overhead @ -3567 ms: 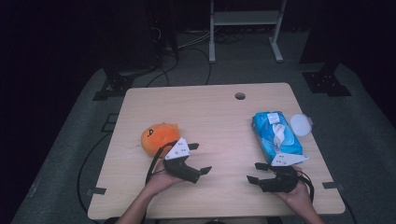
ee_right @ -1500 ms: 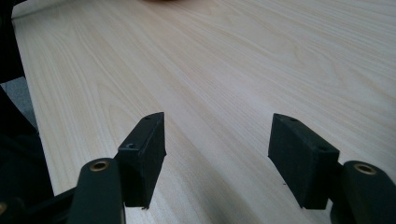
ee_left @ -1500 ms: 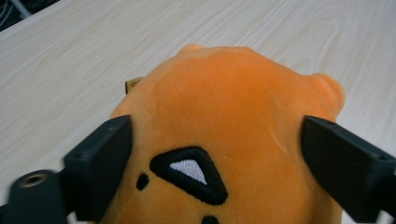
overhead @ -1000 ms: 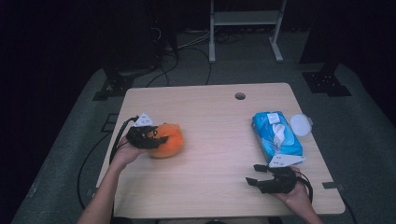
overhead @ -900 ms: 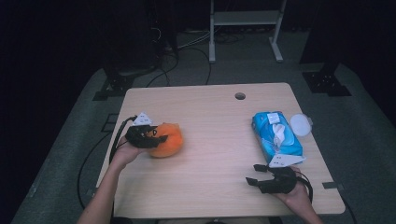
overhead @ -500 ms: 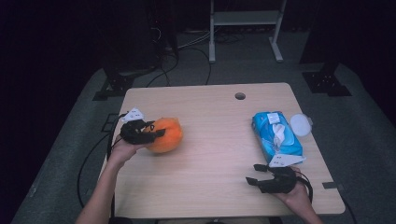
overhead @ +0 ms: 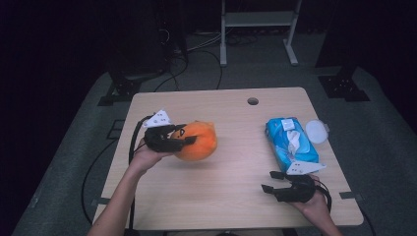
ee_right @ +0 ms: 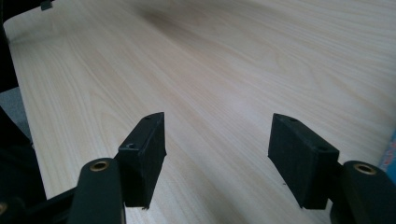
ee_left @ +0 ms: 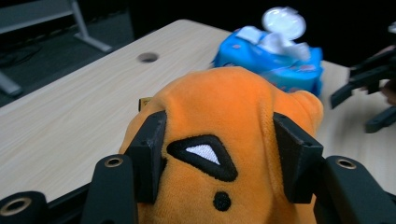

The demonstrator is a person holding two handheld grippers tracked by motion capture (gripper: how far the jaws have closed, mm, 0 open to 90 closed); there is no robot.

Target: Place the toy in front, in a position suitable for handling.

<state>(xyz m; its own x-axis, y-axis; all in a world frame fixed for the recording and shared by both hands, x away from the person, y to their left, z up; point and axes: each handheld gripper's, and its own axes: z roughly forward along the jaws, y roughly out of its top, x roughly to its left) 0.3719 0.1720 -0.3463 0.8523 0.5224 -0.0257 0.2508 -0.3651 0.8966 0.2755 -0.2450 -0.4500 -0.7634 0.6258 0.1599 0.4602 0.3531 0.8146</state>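
Observation:
An orange plush toy (overhead: 199, 141) with a black-and-white triangle eye hangs above the left part of the wooden table (overhead: 231, 194). My left gripper (overhead: 186, 137) is shut on it, and in the left gripper view both pads press into the plush toy (ee_left: 224, 135) from either side, with the left gripper (ee_left: 219, 154) midway across it. My right gripper (overhead: 268, 182) rests near the table's front right edge, jaws open. In the right gripper view, the right gripper (ee_right: 217, 156) has nothing but bare wood between its pads.
A blue pack of wet wipes (overhead: 291, 145) lies at the right, its white lid (overhead: 316, 131) flipped open beside it. The same wipes pack (ee_left: 271, 63) sits beyond the toy in the left gripper view. A cable hole (overhead: 253, 101) is near the far edge. Dark floor and stands surround the table.
My left gripper has lifted the plush toy off the table and carried it to the right. The right gripper has stayed where it was.

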